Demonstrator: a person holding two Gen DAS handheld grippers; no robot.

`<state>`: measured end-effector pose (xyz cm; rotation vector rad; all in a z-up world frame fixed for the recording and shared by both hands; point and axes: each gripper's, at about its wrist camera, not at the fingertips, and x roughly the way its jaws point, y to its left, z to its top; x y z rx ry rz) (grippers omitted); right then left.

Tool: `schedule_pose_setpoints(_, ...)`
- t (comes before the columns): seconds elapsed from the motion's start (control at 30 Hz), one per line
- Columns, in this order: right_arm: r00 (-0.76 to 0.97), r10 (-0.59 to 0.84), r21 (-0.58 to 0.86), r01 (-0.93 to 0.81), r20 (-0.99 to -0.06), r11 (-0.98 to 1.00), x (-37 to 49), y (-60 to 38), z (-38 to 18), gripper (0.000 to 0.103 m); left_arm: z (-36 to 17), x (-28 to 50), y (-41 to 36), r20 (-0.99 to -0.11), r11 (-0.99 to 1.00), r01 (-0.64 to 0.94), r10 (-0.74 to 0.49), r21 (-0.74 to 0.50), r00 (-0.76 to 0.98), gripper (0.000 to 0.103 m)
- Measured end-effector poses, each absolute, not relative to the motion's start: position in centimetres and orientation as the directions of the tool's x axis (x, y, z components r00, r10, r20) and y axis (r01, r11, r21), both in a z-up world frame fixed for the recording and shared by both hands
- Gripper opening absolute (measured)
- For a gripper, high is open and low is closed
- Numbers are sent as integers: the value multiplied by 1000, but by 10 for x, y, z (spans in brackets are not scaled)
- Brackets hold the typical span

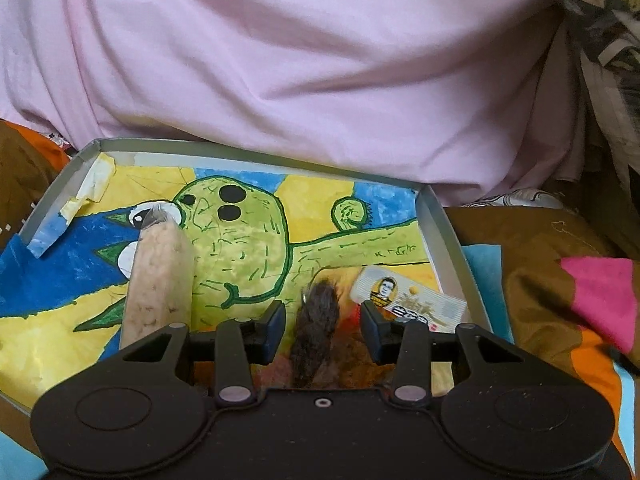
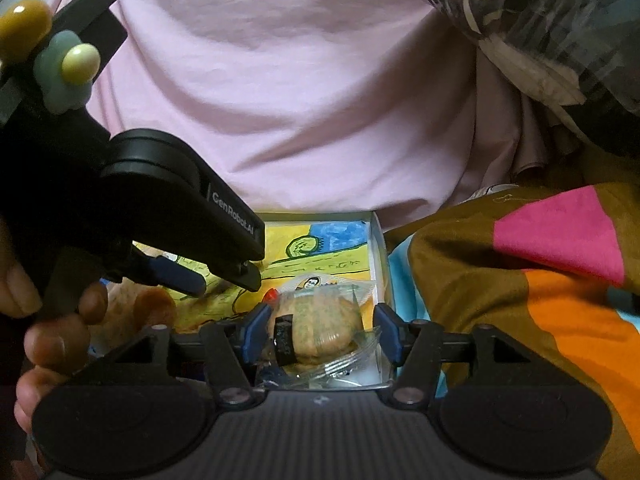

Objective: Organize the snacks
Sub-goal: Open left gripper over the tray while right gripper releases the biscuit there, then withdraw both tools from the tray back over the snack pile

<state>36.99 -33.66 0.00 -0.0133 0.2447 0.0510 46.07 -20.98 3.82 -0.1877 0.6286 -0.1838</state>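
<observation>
A shallow grey box [image 1: 444, 232] lined with a painted green-figure drawing holds the snacks. In the left wrist view a pale sausage in clear wrap [image 1: 160, 280] lies at the left and a small white packet with a portrait [image 1: 404, 296] at the right. A dark brown twisted snack [image 1: 316, 328] lies between the fingers of my left gripper [image 1: 323, 320], with gaps on both sides. My right gripper [image 2: 322, 332] straddles a round cracker with a seaweed strip in clear wrap [image 2: 324, 332] in the box's near right corner [image 2: 378, 248]; its pads stand just off the wrapper. The left gripper [image 2: 224, 282] reaches into the box from the left.
A pink cloth [image 1: 320, 80] bulges right behind the box. A brown, pink and orange blanket [image 2: 560, 280] lies to the right, with patterned fabric [image 2: 540, 20] above it. A hand [image 2: 52, 340] grips the left tool, which carries a flower charm [image 2: 64, 76].
</observation>
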Motion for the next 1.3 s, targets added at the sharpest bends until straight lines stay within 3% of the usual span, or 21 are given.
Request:
schedule_pose_setpoints(0.2,970,51,-14,-55,-237,998,363,-334,3,74,49,448,-202,-539,967,113,-223,-230,813,55)
schedule_pose_setpoints(0.27,973,40,-15,-45,-228,999,358,-333,6,82,53,441,-200,-526,968,111,-216,-224,822,61)
schedule_pose_setpoints(0.33,976,33,-9,-36,-217,999,351,-334,10,85,58,432,-195,-506,970,103,-205,-222,838,74)
schedule_pose_setpoints(0.63,984,-5,13,7,-178,1000,307,-343,34,96,75,383,-167,-442,966,64,-173,-251,880,98)
schedule_pose_setpoints(0.87,987,-27,15,30,-161,999,268,-345,47,103,82,338,-142,-417,969,50,-150,-242,896,102)
schedule_pose_setpoints(1.3,977,-2,-4,1,-213,1000,195,-329,53,103,58,253,-105,-440,980,75,-151,-185,885,102)
